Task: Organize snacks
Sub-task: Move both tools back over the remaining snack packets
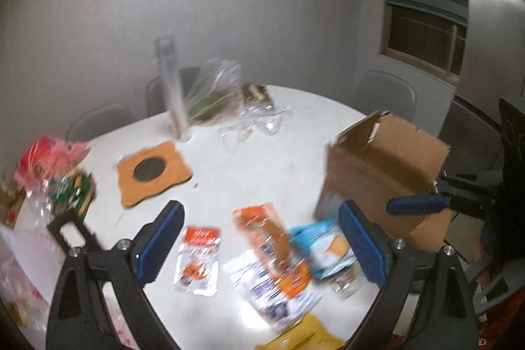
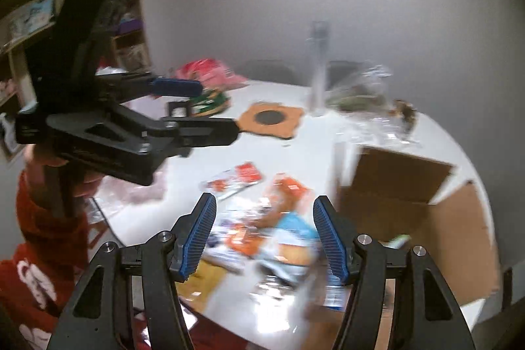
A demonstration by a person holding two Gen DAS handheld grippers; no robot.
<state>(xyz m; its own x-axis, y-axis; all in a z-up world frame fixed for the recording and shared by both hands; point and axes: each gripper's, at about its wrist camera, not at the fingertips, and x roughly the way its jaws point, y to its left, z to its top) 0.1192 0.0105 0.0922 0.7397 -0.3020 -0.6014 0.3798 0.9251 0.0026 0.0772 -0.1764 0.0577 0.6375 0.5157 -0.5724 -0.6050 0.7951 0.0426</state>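
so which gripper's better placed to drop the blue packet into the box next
Probably the right gripper: its open jaws frame the blue packet, with the cardboard box open just beside it. The left gripper, also open, sits over the red pouch, farther from the box.

A: Free room? Bare white round table (image 1: pixel 262 159) between the orange cork mat with dark round centre (image 1: pixel 154 173) and the open brown cardboard box (image 1: pixel 384 173). Passable.

B: Near edge?

A: Blocked. Loose heap of snack packets (image 1: pixel 272 255): red-and-white pouch (image 1: pixel 198 261), orange packet (image 1: pixel 269 238), blue packet (image 1: pixel 323 246), all touching or overlapping.

B: Right side?

A: Box walls and raised flaps stand in the way.

B: Back?

A: Tall clear upright tube (image 1: pixel 172 87) and crumpled clear plastic wrap (image 1: pixel 256 120). Left rim crowded by a pink-red bag (image 1: pixel 46 159).
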